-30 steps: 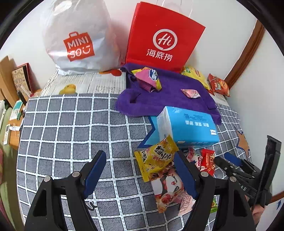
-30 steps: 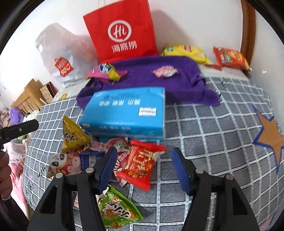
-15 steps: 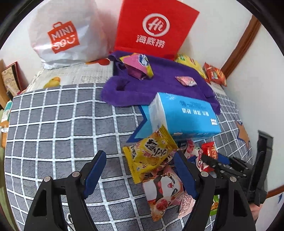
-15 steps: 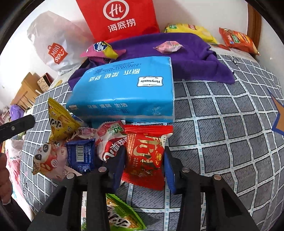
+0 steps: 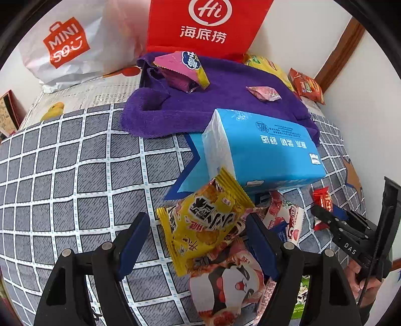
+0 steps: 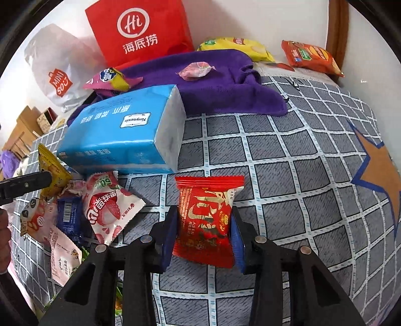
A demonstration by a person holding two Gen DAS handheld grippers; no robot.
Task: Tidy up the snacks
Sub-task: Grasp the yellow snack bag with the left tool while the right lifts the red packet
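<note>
My right tongs [image 6: 204, 229] are clamped on a red snack packet [image 6: 206, 220], pads pinching both sides so I can lift it from the checked bed cover [image 6: 288, 160]. My left tongs [image 5: 198, 240] stand apart, straddling a yellow snack packet [image 5: 208, 220] for the next pickup.

"MINISO" white bag [image 5: 67, 47], "Hi" red bag [image 5: 208, 22]

black tongs [image 6: 204, 233] – blue pads [image 5: 132, 240], silver screws, perhaps "das" lettering.
</note>
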